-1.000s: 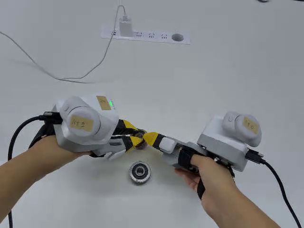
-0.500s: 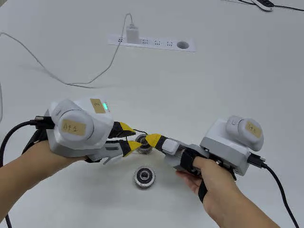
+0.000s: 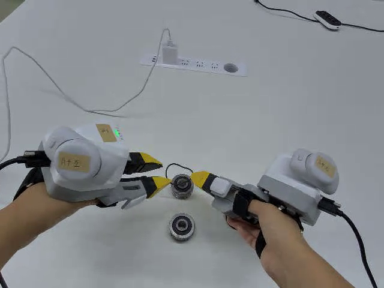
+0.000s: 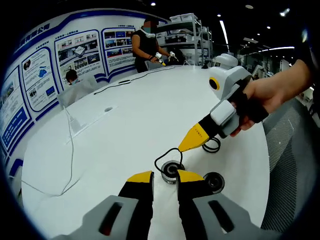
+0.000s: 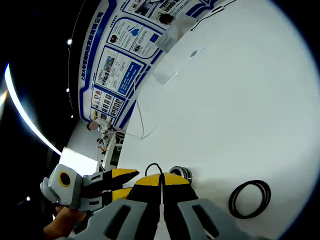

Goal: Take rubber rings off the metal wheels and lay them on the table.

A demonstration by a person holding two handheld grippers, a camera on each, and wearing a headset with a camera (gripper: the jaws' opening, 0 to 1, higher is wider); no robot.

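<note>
From where I stand the job looks partway done. Some loose black rubber rings (image 5: 250, 198) already lie flat on the white surface (image 3: 288, 108), at the lower right of the right gripper view and well apart from the wheels. They overlap, so I can't count them; I'd guess at least two.

At the centre of the head view a thin black rubber ring (image 3: 176, 164) stands up in a loop beside the small round metal wheel (image 3: 182, 186). One end drops toward the wheel and the other runs to the tip of the right tongs (image 5: 162, 176). Those tongs are closed tip to tip and seem to be pinching that ring.

The left tongs (image 4: 165, 177) are parted by a narrow gap with nothing between them, their tips just short of the same wheel.

Lower in the head view the second metal wheel (image 3: 181, 226) lies on its own. It has a dark band round it that I take to be its ring, not yet removed. So what is left, as I judge it, is to free the looped ring, lay it down, and then strip that second wheel.

- **The pinch:** it is too small to confirm.
- **The loop:** I can't tell whether its lower end is clear of the wheel or caught on it.
- **The centre wheel:** I can't tell whether it carries any further rings.
</note>
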